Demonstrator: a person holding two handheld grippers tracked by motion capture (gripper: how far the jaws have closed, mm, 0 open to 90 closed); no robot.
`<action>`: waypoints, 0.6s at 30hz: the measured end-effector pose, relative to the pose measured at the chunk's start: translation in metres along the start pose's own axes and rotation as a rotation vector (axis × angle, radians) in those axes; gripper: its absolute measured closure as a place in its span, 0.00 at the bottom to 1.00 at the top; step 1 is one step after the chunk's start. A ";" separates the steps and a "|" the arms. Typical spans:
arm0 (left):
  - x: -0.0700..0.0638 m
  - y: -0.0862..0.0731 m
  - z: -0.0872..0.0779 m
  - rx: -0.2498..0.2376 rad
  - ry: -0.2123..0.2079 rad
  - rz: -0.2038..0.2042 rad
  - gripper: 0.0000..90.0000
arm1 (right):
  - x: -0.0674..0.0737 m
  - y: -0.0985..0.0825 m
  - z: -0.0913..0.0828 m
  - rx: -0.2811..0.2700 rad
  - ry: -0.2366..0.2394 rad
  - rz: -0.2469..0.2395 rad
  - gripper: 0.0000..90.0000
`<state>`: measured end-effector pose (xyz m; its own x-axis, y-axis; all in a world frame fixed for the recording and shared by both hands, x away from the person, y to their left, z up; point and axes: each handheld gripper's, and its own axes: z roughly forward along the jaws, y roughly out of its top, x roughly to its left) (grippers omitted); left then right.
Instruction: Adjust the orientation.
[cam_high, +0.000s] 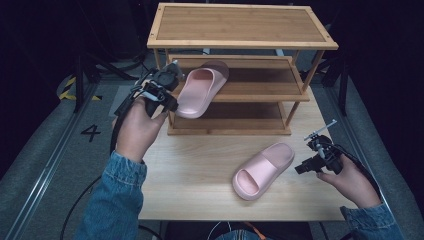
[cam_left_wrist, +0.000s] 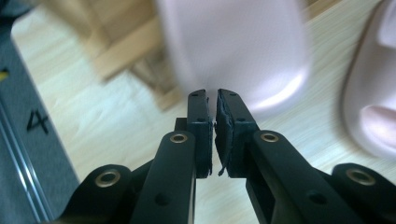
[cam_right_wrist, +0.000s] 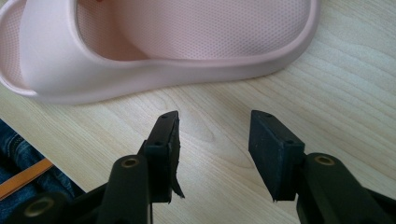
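Observation:
A pink slipper (cam_high: 200, 90) lies tilted on the middle shelf of the wooden rack (cam_high: 240, 95), its lower end hanging over the front edge. My left gripper (cam_high: 170, 102) is just left of that end. In the left gripper view its jaws (cam_left_wrist: 213, 100) are shut with nothing between them, and the blurred slipper (cam_left_wrist: 233, 42) lies just beyond the tips. The second pink slipper (cam_high: 263, 170) rests on the table. My right gripper (cam_high: 300, 169) is to its right, open (cam_right_wrist: 212, 140) and empty, a short way from the slipper's side (cam_right_wrist: 187, 42).
The three-tier rack stands at the table's (cam_high: 200, 165) far side, and its top shelf (cam_high: 240, 25) is bare. Grey floor with a painted number 4 (cam_high: 90, 132) lies to the left. The second slipper (cam_left_wrist: 373, 93) also appears at the right of the left gripper view.

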<state>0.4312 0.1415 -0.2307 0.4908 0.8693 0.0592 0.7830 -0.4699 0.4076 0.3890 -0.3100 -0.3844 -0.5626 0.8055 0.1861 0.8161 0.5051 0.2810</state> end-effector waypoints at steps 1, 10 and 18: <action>0.002 -0.004 0.001 0.004 -0.006 -0.004 0.93 | 0.000 0.000 0.000 0.001 -0.001 0.002 0.59; 0.010 -0.010 0.019 -0.002 -0.028 -0.032 0.93 | 0.003 0.001 0.001 0.003 0.014 -0.009 0.59; -0.006 0.003 0.026 -0.009 -0.059 -0.001 0.93 | 0.001 0.000 0.001 0.002 0.011 -0.002 0.60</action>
<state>0.4403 0.1315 -0.2533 0.5119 0.8590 0.0051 0.7800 -0.4673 0.4162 0.3883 -0.3091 -0.3854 -0.5660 0.8007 0.1963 0.8150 0.5077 0.2792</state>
